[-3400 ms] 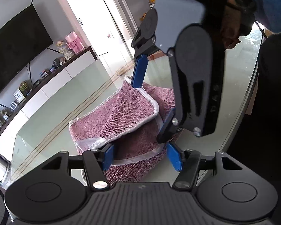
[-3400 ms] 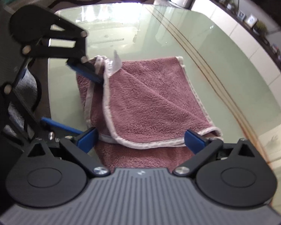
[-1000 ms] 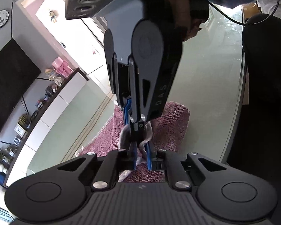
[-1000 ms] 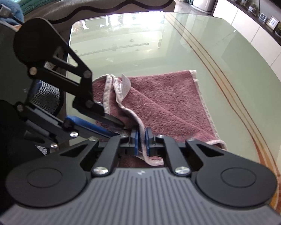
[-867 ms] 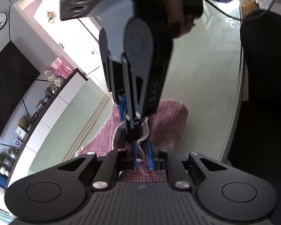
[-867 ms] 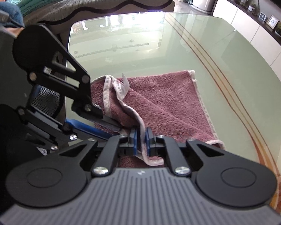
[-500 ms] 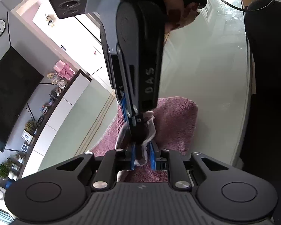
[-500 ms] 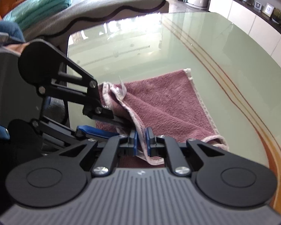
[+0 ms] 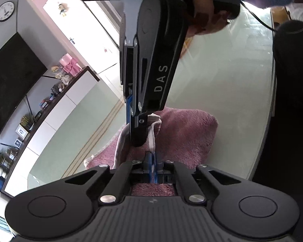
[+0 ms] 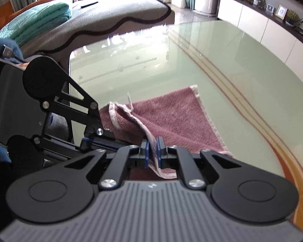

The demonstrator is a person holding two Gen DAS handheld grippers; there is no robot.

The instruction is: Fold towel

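A dusty-pink towel (image 9: 183,133) with a pale hem lies partly folded on the green glass table (image 9: 222,76); it also shows in the right wrist view (image 10: 171,117). My left gripper (image 9: 152,162) is shut on the towel's pale hem near me. My right gripper (image 10: 153,151) is shut on the hem too, holding a raised fold. In the left wrist view the right gripper (image 9: 138,139) hangs just ahead of the left one, pinching the same edge. In the right wrist view the left gripper (image 10: 103,139) sits close at left.
The table's edge (image 9: 266,133) runs at right beside a dark chair (image 9: 293,80). A white sideboard (image 9: 50,117) with ornaments and a TV (image 9: 12,80) stand beyond. A grey sofa (image 10: 111,20) with a teal blanket (image 10: 36,24) lies past the table's far end.
Both grippers went from open over the towel to shut on its hem. Over the last second they have lifted the pinched edge slightly, staying close together.
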